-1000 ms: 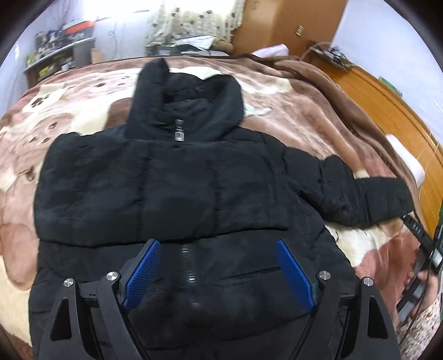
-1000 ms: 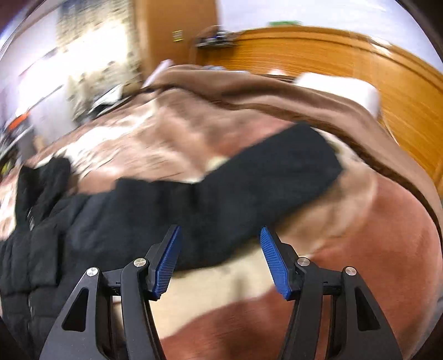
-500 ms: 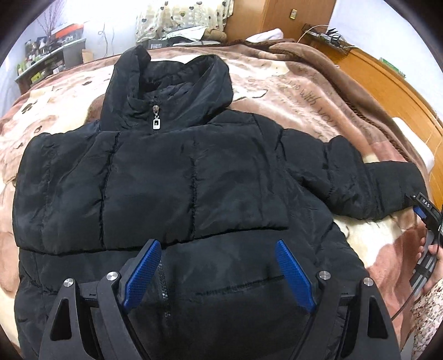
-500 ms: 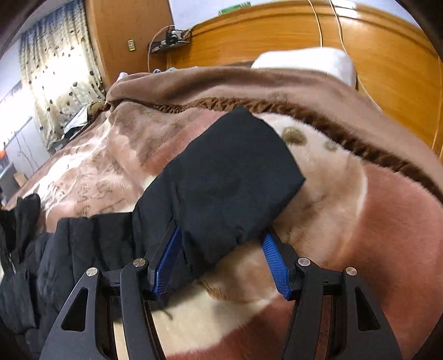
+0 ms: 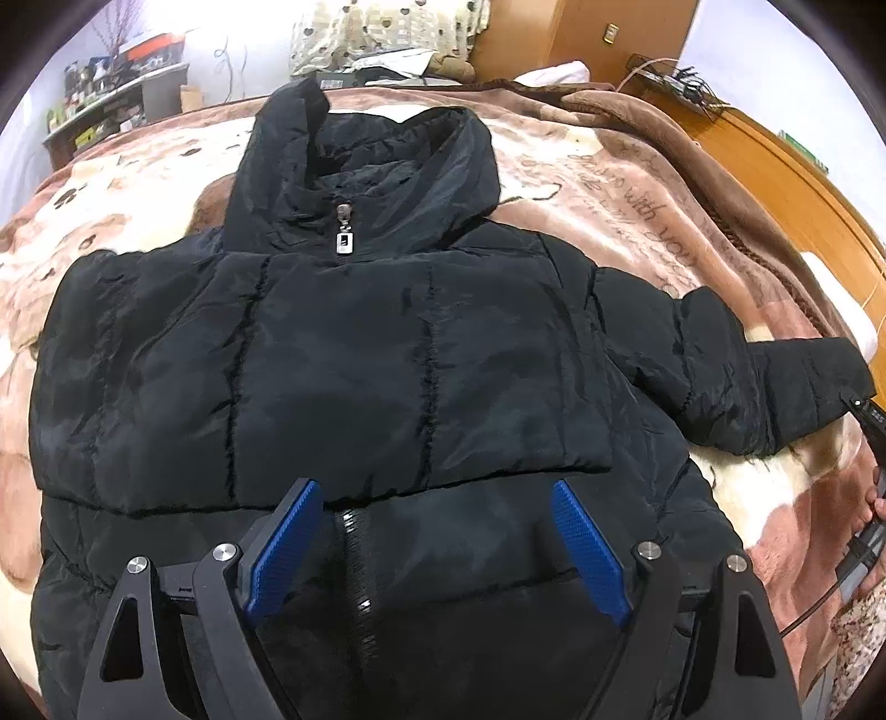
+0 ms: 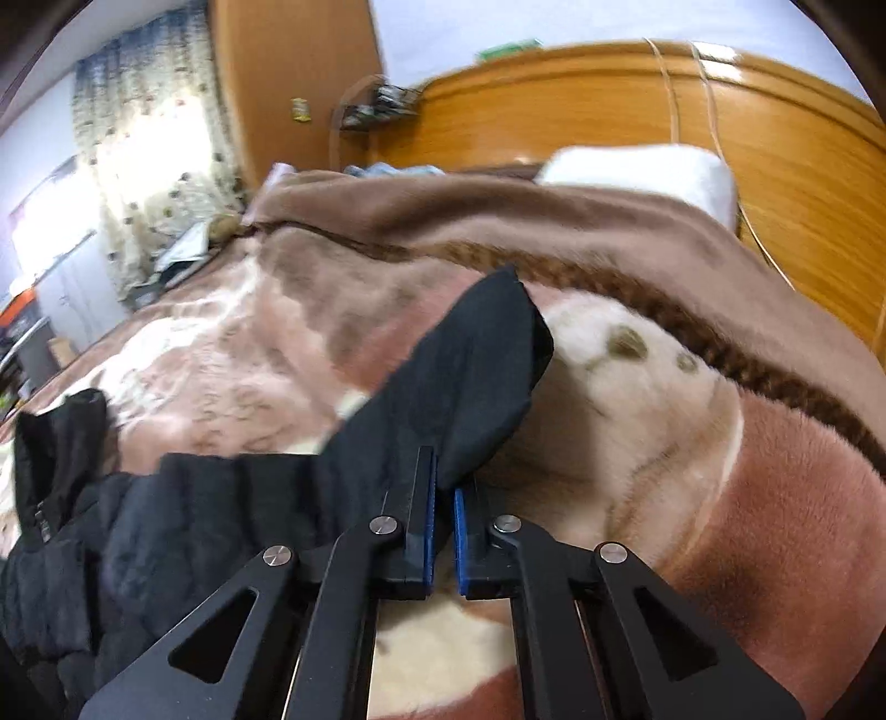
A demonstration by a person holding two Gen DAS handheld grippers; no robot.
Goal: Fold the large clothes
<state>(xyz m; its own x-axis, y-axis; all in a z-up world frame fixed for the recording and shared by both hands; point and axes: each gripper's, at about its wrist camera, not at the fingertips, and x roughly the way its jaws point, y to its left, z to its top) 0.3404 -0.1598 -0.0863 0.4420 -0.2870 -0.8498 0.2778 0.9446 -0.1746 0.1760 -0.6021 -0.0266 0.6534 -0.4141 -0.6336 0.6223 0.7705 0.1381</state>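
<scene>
A black hooded puffer jacket (image 5: 354, 354) lies front up on the bed, zipped, with its left sleeve folded across the chest. Its other sleeve (image 5: 775, 387) stretches out to the right. My left gripper (image 5: 437, 531) is open and empty, hovering over the jacket's lower front beside the zipper. My right gripper (image 6: 440, 487) is shut on the cuff end of the outstretched sleeve (image 6: 470, 382), which rises a little off the blanket. The right gripper's tip also shows in the left wrist view (image 5: 866, 412) at the sleeve end.
A brown and cream plush blanket (image 5: 637, 183) covers the bed. A wooden headboard (image 6: 720, 127) and a white pillow (image 6: 637, 171) lie beyond the sleeve. Shelves (image 5: 111, 105) and a curtain (image 5: 387, 27) stand at the far side.
My right gripper has closed on the sleeve cuff, which it straddled open half a second ago. The left gripper drifted slightly closer over the jacket and stayed open.
</scene>
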